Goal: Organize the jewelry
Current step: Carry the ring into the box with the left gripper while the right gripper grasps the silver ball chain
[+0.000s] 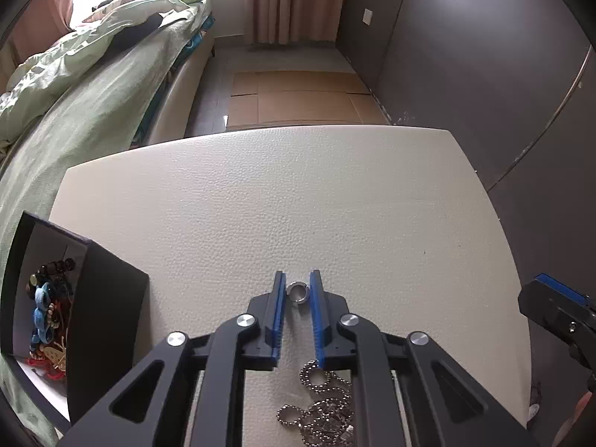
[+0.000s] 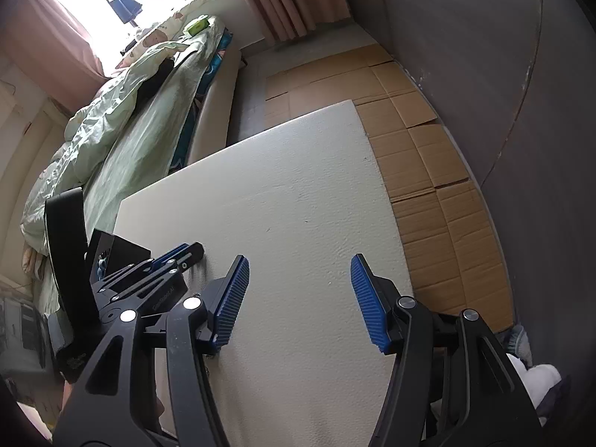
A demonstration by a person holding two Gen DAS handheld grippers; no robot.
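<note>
step: picking the silver ring (image 1: 297,292) off the bench (image 1: 283,201); looks like a grasp in progress, ring not yet lifted as far as I can judge
left tool (image 1: 297,283): narrow gap, blue pads on both sides of the ring, close to or just touching it; firm clamp cannot be confirmed
ring location: lies on the white bench between the left tool's tips, near the front middle
ball chain (image 1: 324,406): silver, piled loose on the bench under the left tool's linkage, not held
jewelry box (image 1: 108,320): black, open, at the bench's left edge; already holds beads and a blue trinket (image 1: 41,316)
right tool (image 2: 300,283): wide open, holds nothing, hangs over bare bench to the right of the left tool
next move: likely finish closing on the ring, lift, carry left to the box and drop it in
risk: ring is small and smooth, could pop out of the pads or roll
</note>
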